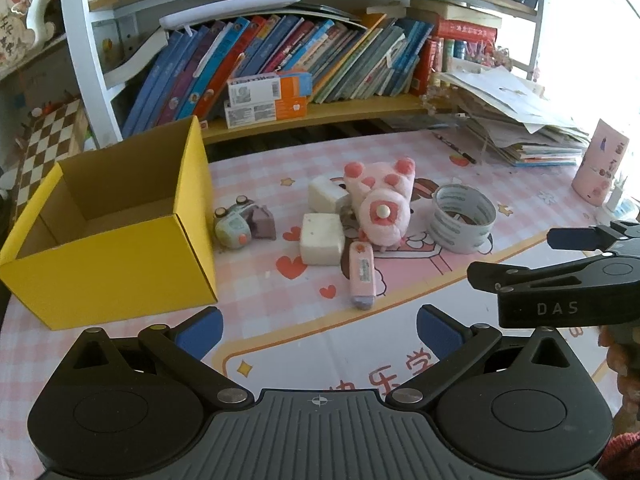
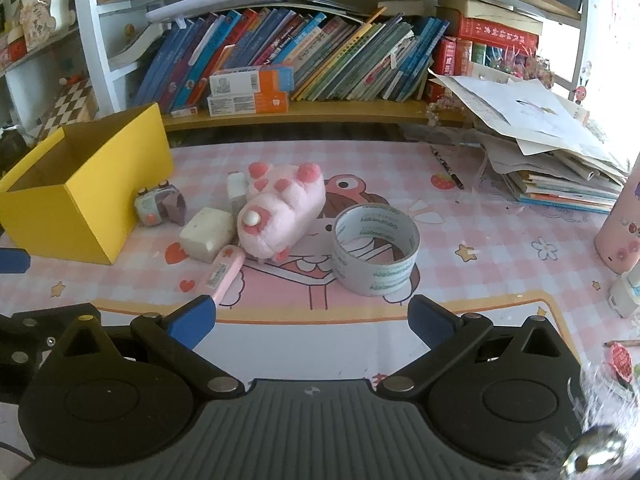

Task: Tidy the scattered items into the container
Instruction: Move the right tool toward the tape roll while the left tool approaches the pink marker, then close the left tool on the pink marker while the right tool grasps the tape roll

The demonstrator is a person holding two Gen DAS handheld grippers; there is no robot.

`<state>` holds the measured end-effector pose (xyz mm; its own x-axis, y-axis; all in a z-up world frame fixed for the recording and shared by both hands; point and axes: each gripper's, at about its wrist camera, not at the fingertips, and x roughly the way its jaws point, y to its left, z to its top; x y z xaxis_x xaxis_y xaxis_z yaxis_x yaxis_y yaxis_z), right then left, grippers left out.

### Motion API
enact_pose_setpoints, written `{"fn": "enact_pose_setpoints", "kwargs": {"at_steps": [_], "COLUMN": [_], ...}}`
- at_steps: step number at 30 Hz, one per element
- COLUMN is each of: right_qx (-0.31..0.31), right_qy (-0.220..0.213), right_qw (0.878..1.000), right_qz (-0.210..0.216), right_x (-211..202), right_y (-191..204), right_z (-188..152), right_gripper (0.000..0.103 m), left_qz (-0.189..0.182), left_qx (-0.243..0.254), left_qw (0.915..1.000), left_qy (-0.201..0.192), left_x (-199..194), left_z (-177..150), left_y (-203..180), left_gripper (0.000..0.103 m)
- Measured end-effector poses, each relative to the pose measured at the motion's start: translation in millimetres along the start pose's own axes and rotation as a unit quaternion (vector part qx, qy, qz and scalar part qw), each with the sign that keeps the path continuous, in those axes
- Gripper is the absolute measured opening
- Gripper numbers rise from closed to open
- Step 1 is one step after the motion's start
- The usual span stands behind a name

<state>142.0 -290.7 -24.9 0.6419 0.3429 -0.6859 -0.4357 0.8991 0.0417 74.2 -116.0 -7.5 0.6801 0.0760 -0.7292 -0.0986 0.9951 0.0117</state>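
Note:
An open yellow cardboard box (image 1: pixel 120 248) (image 2: pixel 80 200) stands at the left of the desk, nothing visible inside. Beside it lie a small green toy car (image 1: pixel 234 224) (image 2: pixel 154 204), two white blocks (image 1: pixel 322 240) (image 2: pixel 208 234), a pink plush toy (image 1: pixel 382 204) (image 2: pixel 276 208), a pink flat stick-shaped item (image 1: pixel 362 272) (image 2: pixel 222 272) and a grey tape roll (image 1: pixel 462 220) (image 2: pixel 376 248). My left gripper (image 1: pixel 320 330) is open near the front edge, short of the pink item. My right gripper (image 2: pixel 312 320) is open in front of the tape roll, holding nothing.
A bookshelf (image 2: pixel 300 114) full of leaning books runs along the back. A pile of papers and books (image 2: pixel 552 152) sits at the back right, a pen (image 2: pixel 448 168) next to it, and a pink bottle (image 2: pixel 624 224) at the far right. A pink cartoon mat (image 2: pixel 320 320) covers the desk.

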Motion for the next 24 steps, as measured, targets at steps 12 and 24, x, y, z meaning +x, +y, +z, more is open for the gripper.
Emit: {"fn": "enact_pose_setpoints", "kwargs": {"at_steps": [12, 24], "right_qx": [0.006, 0.007], "right_qy": [0.004, 0.011], "right_qw": [1.000, 1.000], "right_qz": [-0.006, -0.019], "right_x": [14.9, 33.2], "right_y": [-10.9, -16.6], "right_z": [7.7, 12.5], "right_gripper": [0.103, 0.101], "left_qz": [0.004, -0.012], "left_qx": [0.002, 0.026], "left_qw": [1.0000, 0.9994], "left_qy": [0.000, 0.018], "left_x": [12.2, 37.5], "left_z": [10.8, 18.3], "left_y": [3.0, -2.2], "left_gripper": [0.103, 0.089]}}
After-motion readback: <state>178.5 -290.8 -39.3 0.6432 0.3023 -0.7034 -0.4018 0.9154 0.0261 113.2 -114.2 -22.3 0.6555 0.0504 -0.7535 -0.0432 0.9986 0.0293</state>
